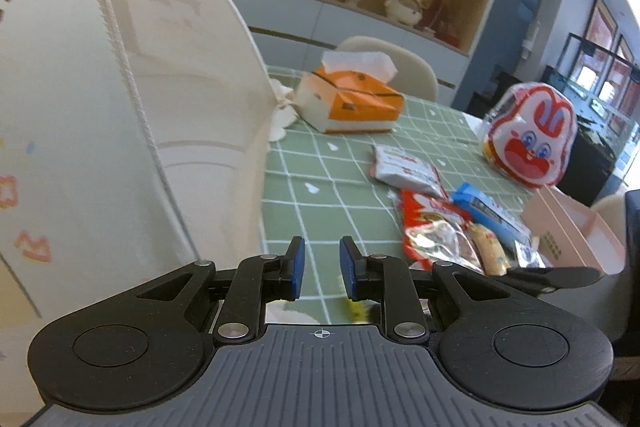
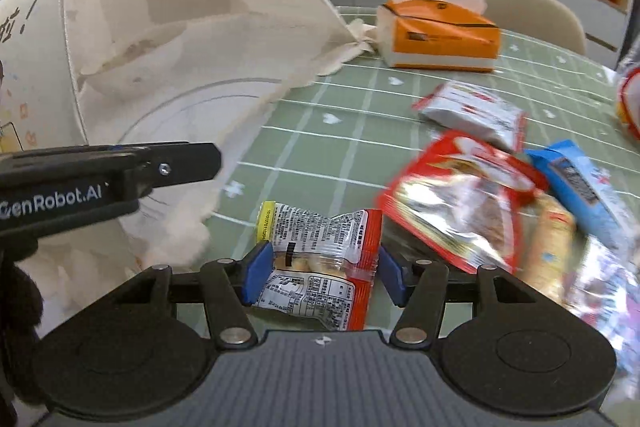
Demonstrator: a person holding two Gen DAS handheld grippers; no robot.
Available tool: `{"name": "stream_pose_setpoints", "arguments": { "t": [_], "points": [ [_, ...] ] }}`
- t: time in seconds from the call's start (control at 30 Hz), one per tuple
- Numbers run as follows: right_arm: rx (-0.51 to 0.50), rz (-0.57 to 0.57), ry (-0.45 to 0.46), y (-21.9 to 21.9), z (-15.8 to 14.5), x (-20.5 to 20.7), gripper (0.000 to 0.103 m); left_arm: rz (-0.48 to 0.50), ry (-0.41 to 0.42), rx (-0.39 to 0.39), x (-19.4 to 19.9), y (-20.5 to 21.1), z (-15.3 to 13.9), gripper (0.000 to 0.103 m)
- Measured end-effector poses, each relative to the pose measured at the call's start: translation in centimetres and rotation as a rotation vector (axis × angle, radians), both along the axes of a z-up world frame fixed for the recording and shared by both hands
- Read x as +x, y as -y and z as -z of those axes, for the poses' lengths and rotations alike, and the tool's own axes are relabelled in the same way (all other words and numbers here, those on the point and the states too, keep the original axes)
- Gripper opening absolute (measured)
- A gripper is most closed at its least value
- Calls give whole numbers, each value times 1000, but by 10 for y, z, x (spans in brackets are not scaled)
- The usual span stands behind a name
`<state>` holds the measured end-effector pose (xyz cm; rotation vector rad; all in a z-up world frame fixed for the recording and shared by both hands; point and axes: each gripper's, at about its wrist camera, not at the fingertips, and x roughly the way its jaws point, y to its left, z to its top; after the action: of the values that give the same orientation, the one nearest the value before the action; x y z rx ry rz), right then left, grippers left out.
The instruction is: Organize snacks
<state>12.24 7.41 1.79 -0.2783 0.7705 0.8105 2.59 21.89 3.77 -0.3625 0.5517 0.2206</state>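
My right gripper (image 2: pixel 323 277) is shut on a clear snack packet (image 2: pixel 320 251) with red edges and a yellow end, just above the green checked table (image 2: pixel 320 131). A cream canvas bag (image 2: pixel 180 27) lies open on its side to the left. One finger (image 2: pixel 188 159) of my left gripper reaches across its mouth. In the left wrist view the left gripper (image 1: pixel 322 267) is shut with nothing between its pads, beside the bag (image 1: pixel 120 107). More snacks lie to the right: a white packet (image 2: pixel 476 111), a red foil packet (image 2: pixel 460 199) and a blue packet (image 2: pixel 580 187).
An orange tissue box (image 1: pixel 352 99) stands at the back of the table. A rabbit-face snack bag (image 1: pixel 528 135) stands at the far right, with a pink box (image 1: pixel 572 231) in front of it. Cream chairs (image 1: pixel 400 63) line the far side below shelves of figurines.
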Motion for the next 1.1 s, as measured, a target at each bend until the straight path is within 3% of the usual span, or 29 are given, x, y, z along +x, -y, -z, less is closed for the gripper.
{"name": "stream_pose_setpoints", "arguments": {
  "t": [0.27, 0.4, 0.5, 0.6, 0.77, 0.97, 1.1],
  "points": [
    [34, 69, 65, 54, -9, -2, 58, 70, -67, -60, 19, 12, 20, 23],
    [41, 73, 166, 79, -18, -19, 73, 100, -94, -64, 26, 21, 28, 23],
    [16, 95, 199, 93, -14, -24, 73, 120, -108, -81, 28, 27, 31, 23],
    [5, 144, 173, 106, -5, -17, 73, 136, -115, -72, 30, 35, 29, 23],
    [84, 182, 103, 128, 1, -10, 73, 171, -106, -71, 33, 44, 21, 23],
    [130, 187, 114, 139, 11, -20, 73, 109, -64, -83, 49, 31, 11, 23],
    [165, 190, 98, 148, 13, -18, 74, 122, -72, -102, 69, 30, 18, 23]
  ]
}}
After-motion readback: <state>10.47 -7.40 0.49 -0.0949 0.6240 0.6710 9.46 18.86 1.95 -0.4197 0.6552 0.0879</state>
